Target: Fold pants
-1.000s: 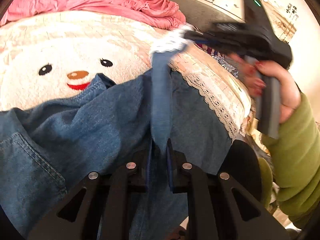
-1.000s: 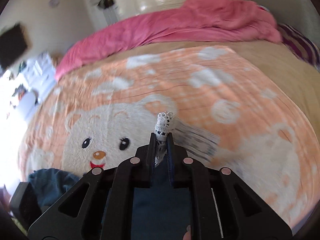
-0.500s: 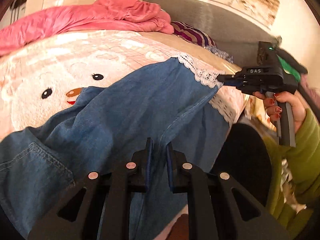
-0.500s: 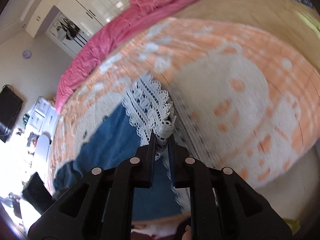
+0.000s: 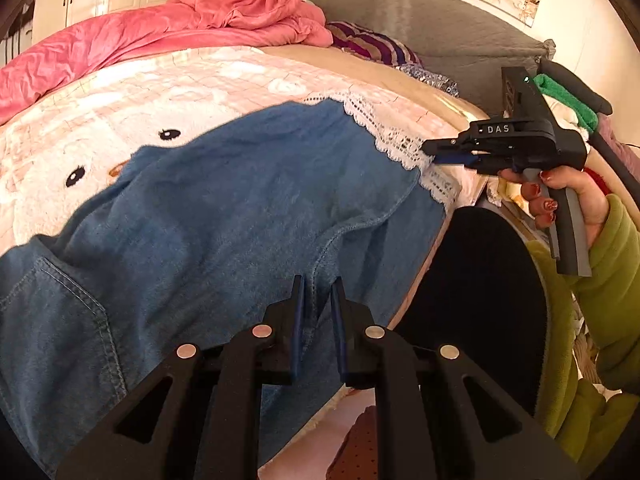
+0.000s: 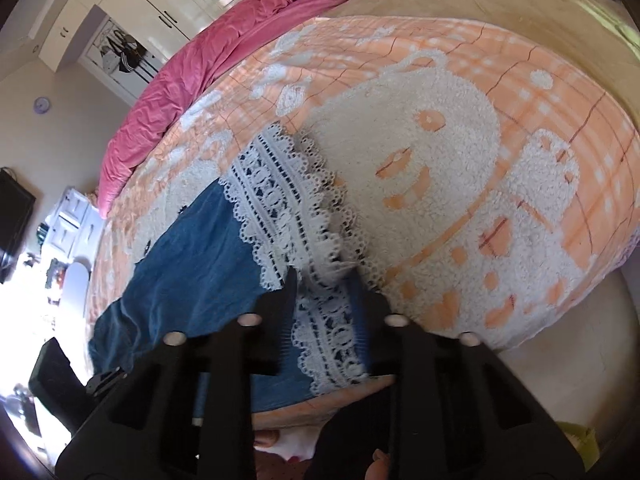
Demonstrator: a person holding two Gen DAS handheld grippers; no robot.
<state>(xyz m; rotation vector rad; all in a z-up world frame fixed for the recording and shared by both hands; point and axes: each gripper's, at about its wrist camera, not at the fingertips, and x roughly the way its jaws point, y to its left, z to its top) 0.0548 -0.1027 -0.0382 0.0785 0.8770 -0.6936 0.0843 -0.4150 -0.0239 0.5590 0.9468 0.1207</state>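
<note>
Left gripper (image 5: pixel 318 292): jaws nearly shut w/ a seam of the blue denim pants with white lace hems (image 5: pixel 224 208) pinched between. Right gripper (image 6: pixel 326 280): jaws parted, lace hem (image 6: pixel 280 200) lying loose between them, not clamped. Pants lie spread on the peach cartoon-bear blanket (image 6: pixel 460 152), near side hanging off the bed edge. Risk, imo: w/ one end free, a left tug could drag the denim off the edge & bunch the layers.

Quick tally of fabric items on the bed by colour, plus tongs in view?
Blue denim pants with white lace hem: 1
Pink crumpled duvet: 1
Peach and white bear-print blanket: 1
Purple striped pillow: 1
Black two-finger tongs: 2, left tongs, right tongs
Total: 6
</note>
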